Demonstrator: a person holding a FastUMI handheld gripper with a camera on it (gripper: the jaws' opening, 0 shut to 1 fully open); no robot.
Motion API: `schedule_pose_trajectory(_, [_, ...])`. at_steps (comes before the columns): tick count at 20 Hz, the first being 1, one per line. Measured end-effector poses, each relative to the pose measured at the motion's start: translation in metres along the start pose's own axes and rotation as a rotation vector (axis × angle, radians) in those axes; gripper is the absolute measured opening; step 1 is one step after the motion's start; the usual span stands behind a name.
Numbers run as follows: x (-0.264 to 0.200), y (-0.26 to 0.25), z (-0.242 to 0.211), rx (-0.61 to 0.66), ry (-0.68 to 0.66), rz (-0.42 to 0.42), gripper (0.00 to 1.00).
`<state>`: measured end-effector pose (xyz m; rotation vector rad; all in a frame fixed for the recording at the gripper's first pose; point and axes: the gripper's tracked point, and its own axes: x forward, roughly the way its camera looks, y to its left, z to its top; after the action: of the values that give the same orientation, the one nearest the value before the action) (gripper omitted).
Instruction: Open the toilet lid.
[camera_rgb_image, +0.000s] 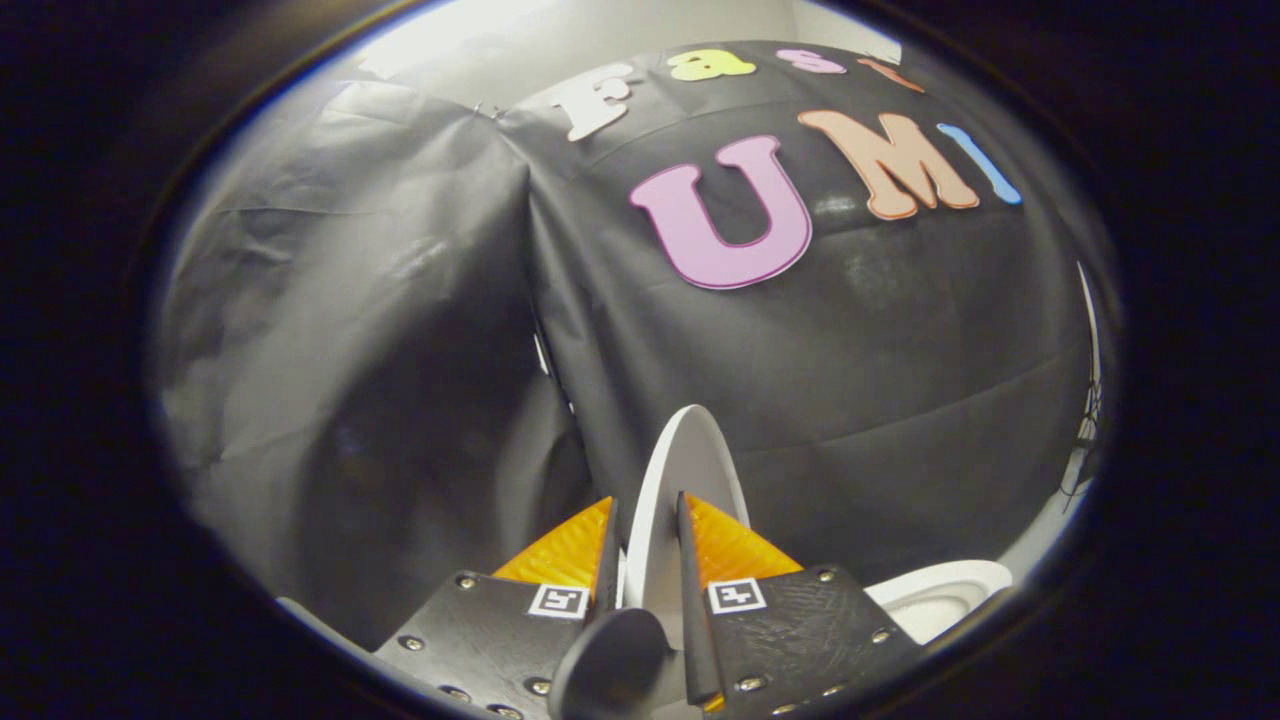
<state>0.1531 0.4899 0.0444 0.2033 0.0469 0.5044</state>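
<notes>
The white toilet lid (685, 460) stands raised, seen edge-on, its rounded tip rising beyond the fingertips. My gripper (648, 520) is shut on the lid's edge, one finger pressing each face of it. Down to the right of the fingers lies part of the white toilet bowl and seat (940, 592). The lid's hinge end is hidden.
The booth's black cloth wall (400, 350) hangs close behind the lid, with a fold where two panels meet. A pale wall strip shows above the cloth.
</notes>
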Motion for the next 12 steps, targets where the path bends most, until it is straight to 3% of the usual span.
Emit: schedule_pose_trajectory(12, [0.018, 0.048, -0.026, -0.047, 0.053, 0.063, 0.29])
